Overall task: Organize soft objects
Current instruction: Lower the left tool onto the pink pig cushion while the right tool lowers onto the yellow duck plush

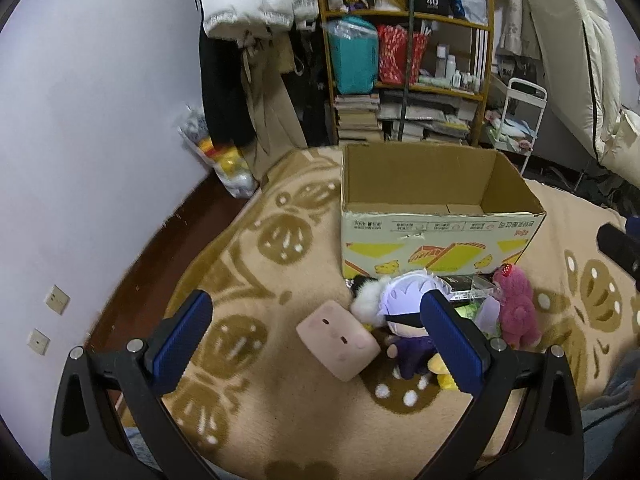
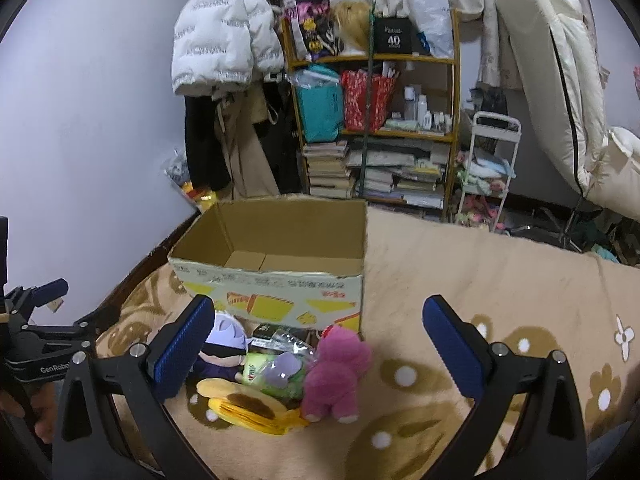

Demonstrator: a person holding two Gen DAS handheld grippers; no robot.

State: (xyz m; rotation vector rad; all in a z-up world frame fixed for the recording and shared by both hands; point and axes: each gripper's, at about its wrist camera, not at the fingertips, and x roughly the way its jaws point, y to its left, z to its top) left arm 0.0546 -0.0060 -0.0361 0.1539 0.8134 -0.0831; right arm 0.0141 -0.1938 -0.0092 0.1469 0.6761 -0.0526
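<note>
An open cardboard box (image 1: 436, 236) (image 2: 276, 280) stands on a beige patterned blanket, with nothing showing in the part of its floor I can see. A pile of soft toys lies in front of it: a pink block plush (image 1: 338, 338), a white-haired doll in purple (image 1: 404, 320) (image 2: 224, 340), a pink bear (image 1: 516, 308) (image 2: 336, 372), a yellow plush (image 2: 248, 404) and a green bagged toy (image 2: 276, 372). My left gripper (image 1: 316, 344) hangs open above the block plush. My right gripper (image 2: 318, 348) is open over the pink bear. Neither holds anything.
The blanket (image 1: 280, 420) covers a bed with a dark wooden edge (image 1: 160, 256) along the wall. Behind stand a crowded shelf (image 2: 372, 120), hanging coats (image 2: 224, 40), a white cart (image 2: 488, 168) and a leaning mattress (image 2: 560, 80). A hand (image 2: 24, 408) holds the left gripper.
</note>
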